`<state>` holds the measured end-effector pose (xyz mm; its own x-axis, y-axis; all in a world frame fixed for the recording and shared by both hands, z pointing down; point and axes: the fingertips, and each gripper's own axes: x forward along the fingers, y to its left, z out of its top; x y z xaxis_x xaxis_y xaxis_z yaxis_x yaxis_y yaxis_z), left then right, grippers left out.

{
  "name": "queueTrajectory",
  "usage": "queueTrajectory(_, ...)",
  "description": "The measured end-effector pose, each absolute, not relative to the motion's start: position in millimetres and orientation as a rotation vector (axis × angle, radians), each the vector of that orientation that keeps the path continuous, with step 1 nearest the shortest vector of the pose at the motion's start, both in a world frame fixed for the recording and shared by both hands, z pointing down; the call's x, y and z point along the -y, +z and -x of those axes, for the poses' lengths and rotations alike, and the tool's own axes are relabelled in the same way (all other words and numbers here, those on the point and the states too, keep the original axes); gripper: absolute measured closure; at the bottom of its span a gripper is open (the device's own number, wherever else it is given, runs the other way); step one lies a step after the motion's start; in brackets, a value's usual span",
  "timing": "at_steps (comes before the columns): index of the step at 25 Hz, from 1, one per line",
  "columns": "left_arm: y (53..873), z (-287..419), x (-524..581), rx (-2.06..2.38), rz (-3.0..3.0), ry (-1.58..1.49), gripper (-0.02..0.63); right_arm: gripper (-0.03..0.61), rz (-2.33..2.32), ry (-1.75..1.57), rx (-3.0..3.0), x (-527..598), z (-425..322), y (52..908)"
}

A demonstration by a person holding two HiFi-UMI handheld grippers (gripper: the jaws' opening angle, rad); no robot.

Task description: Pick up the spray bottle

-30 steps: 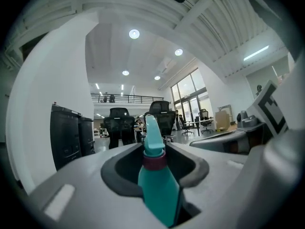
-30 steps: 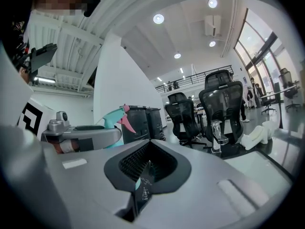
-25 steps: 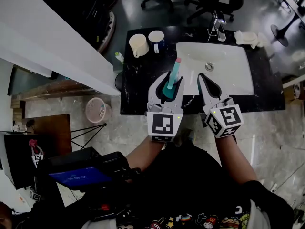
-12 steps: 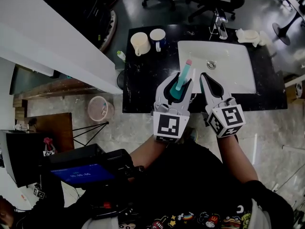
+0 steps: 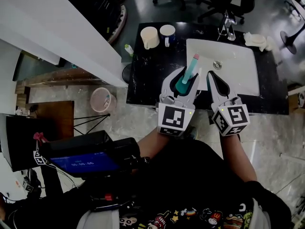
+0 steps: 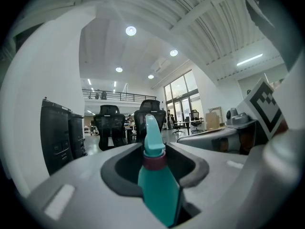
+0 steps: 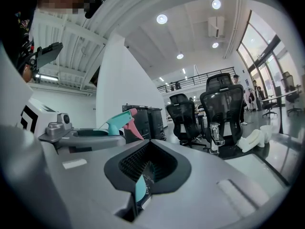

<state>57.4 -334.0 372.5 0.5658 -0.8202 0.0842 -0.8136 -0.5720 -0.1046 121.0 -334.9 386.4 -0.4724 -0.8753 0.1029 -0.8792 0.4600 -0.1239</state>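
Found the left gripper (image 5: 185,78) clamped on the spray bottle (image 5: 189,71), gripping the teal body low down, with the neck and pink-tipped head poking out past the jaw tips toward the sink (image 5: 240,78). Saw the same hold in the left gripper view: the spray bottle (image 6: 157,190) wedged between the two dark pads of the left gripper (image 6: 155,165), its maroon collar and teal nozzle rising upright above them. Placed the bottle over the black desk (image 5: 147,75), just beside the left rim of the white sink; could not tell whether its base touched the desk. Found the right gripper (image 5: 212,78) just beside the left one, on the bottle's right, drawn together to a narrow point near the sink's near-left corner and clasping nothing. Checked that in the right gripper view: the right gripper (image 7: 147,163) closed down to a thin slit, with a teal sliver low in it, too small to identify. Caught the spray bottle (image 7: 116,120) off to the left in that view, teal head and pink trigger well clear of the right jaws. Noted farther back on the desk a cream mug (image 5: 149,36) and a blue mug (image 5: 167,33) side by side, a faucet (image 5: 228,25) behind the sink, and a pale cloth (image 5: 257,39) by the far right corner. Spotted a pink basket (image 5: 101,100) on the floor left of the desk
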Motion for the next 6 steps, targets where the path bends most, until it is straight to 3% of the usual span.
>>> queueTrajectory(6,371,-52,328,-1.453,2.702,-0.224,0.462,0.555,-1.597,0.247,2.667,324,-121,386)
